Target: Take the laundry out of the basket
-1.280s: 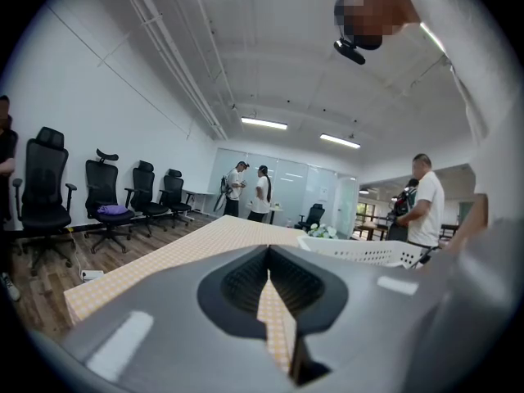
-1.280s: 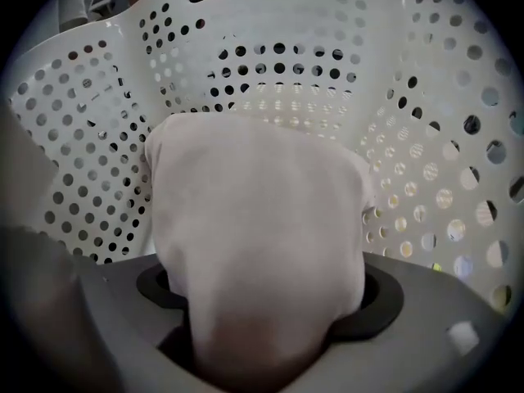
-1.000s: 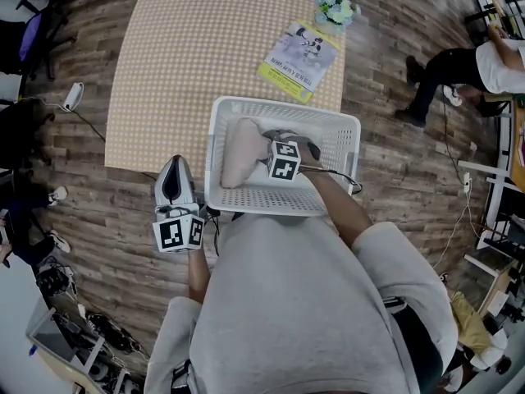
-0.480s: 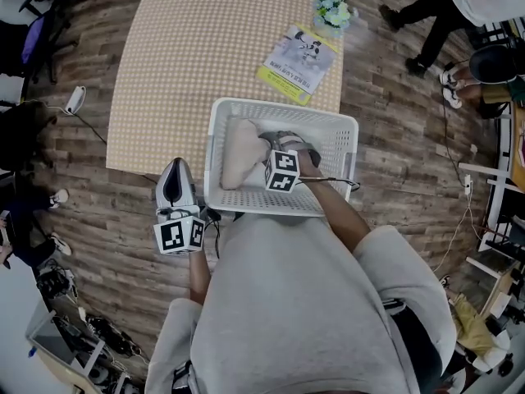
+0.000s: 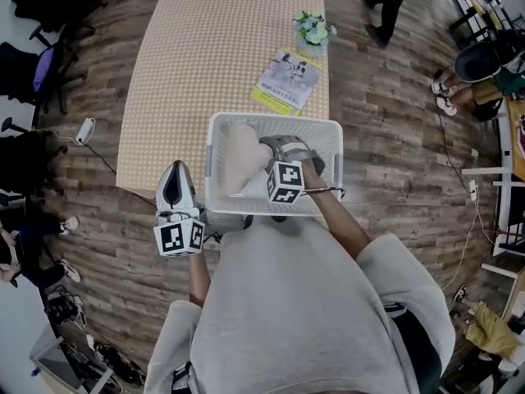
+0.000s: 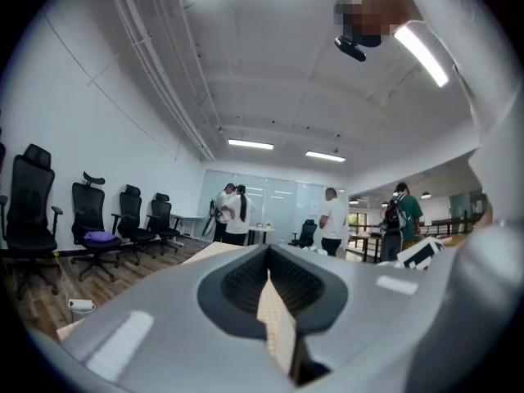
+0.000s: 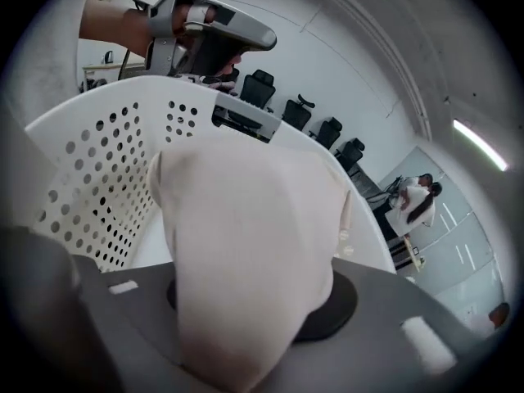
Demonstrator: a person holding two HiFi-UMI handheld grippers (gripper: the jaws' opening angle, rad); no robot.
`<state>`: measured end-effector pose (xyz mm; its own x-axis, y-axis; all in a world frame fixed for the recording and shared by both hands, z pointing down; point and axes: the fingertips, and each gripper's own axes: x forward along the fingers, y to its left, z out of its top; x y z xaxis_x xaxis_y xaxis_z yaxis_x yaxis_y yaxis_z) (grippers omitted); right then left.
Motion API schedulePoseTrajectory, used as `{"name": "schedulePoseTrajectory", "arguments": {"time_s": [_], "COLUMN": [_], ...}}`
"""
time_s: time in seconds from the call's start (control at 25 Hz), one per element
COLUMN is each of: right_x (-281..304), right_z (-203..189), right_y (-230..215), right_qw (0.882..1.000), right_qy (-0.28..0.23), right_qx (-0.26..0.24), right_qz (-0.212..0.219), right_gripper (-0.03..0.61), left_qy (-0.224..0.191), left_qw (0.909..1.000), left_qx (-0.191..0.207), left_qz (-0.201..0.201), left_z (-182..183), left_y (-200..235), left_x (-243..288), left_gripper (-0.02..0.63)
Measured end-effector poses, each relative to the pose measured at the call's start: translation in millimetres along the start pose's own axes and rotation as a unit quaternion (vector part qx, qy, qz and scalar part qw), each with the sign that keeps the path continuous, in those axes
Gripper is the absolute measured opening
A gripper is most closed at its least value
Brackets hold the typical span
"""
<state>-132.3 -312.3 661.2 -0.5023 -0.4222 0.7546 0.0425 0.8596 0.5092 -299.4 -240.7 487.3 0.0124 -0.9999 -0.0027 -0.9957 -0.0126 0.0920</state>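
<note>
One cream garment (image 7: 246,252) sits pinched between the right tool's (image 5: 285,150) just-closing jaws.

Light grey sweatshirt (image 5: 287,302). The left gripper (image 5: 175,171) and right gripper (image 5: 271,150) are grey, each bearing a cube (image 5: 285,181) of black-and-white square markers.

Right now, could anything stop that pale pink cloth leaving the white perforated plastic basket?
Nothing visible. The right gripper has just been closing its jaws on the pale pink cloth; the white perforated plastic basket is open above.
</note>
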Motion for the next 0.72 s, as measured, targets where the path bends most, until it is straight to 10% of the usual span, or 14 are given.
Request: {"name": "schedulePoseTrajectory", "arguments": {"time_s": [0.56,0.72], "right_x": [-67,-77], "right_z": [17,22], "right_y": [-38,-41], "right_qw": [0.991,0.973], "right_qy": [-0.065,-0.122], "right_qx": [0.072,0.177], "right_qz": [-0.09,-0.081], "right_gripper": [0.167,0.167], "left_qy": [-0.066,-0.071], "left_qw": [0.995,0.9946], "left_qx": [0.026,0.029], "left_qz": [-0.07,-0.07], "left_z": [51,56], "left_y": [-72,-74], "left_x": [1,0], "left_gripper": [0.011,0.011]}}
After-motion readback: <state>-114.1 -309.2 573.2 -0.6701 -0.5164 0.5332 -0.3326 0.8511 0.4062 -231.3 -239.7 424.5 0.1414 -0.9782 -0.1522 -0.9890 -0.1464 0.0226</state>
